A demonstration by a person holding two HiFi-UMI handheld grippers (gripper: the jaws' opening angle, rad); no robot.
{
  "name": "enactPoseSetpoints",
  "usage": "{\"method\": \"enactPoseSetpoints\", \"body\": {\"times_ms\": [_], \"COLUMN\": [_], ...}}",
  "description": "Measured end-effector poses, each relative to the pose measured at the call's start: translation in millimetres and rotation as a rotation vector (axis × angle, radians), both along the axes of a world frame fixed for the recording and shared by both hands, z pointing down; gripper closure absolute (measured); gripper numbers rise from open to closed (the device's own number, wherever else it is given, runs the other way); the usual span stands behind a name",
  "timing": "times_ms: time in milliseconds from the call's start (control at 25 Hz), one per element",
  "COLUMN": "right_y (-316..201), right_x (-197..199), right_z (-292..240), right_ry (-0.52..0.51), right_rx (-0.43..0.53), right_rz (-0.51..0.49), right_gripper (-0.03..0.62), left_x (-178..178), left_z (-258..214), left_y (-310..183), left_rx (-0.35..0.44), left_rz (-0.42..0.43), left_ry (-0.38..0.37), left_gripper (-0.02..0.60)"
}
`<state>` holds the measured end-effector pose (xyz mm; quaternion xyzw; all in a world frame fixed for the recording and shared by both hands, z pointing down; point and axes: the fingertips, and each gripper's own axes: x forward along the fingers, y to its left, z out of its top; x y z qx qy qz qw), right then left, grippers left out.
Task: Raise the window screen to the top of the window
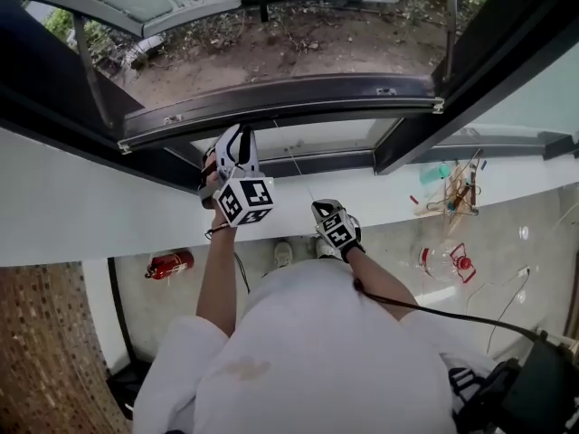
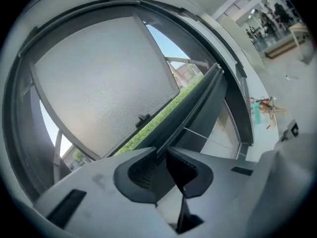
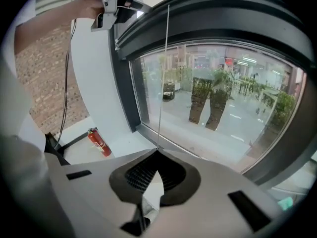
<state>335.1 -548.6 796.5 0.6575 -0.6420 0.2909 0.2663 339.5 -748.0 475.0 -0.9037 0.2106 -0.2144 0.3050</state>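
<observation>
Pinching cord (image 3: 163,83), right tongs (image 3: 157,151) shut; left tongs (image 2: 161,152) clamp frame rail (image 2: 195,99); extinguisher (image 3: 99,142) below.

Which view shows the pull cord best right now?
Right gripper view: the cord runs straight up from the shut right hand-held gripper. Head view shows a faint line; left gripper view, none.

A dark window frame (image 1: 280,102) spans the head view from 10 to 2 o'clock. Beyond it, at 12 o'clock, bare earth and weeds (image 1: 271,39) lie in daylight. A white wall (image 1: 63,206) runs below the frame toward 9 o'clock, and a brick surface (image 1: 45,351) fills 7 o'clock. A red fire extinguisher (image 1: 169,264) sits near the wall at 8 o'clock. On the pale floor (image 1: 516,233), small clutter (image 1: 452,193) lies at 3 o'clock.
</observation>
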Motion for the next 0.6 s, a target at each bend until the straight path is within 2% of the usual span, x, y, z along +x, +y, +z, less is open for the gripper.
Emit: {"method": "enactPoseSetpoints", "body": {"times_ms": [120,240,320,400,600], "right_y": [-6,-11,-14,-17,-28], "right_x": [-4,-2,-3,-4,-1], "right_z": [-3,-3,-4,-4,-12], "right_ry": [-0.075,-0.12,-0.133,-0.125,-0.086], "right_rx": [0.016,0.044,0.058,0.061,0.087], "right_rz": [0.021,0.045,0.047,0.039,0.042], "right_gripper": [0.592,0.592,0.592,0.592,0.592], "left_x": [-10,-23,-30,-32,-37], "left_z": [2,-8,-14,-16,-13], "left_y": [4,6,7,9,13], "left_rx": [-0.164,-0.386,-0.494,-0.532,-0.552], "left_rz": [-0.024,-0.066,-0.076,-0.064,-0.06], "left_ry": [0.114,0.296,0.4,0.447,0.462], "left_gripper": [0.52,0.52,0.52,0.523,0.58]}}
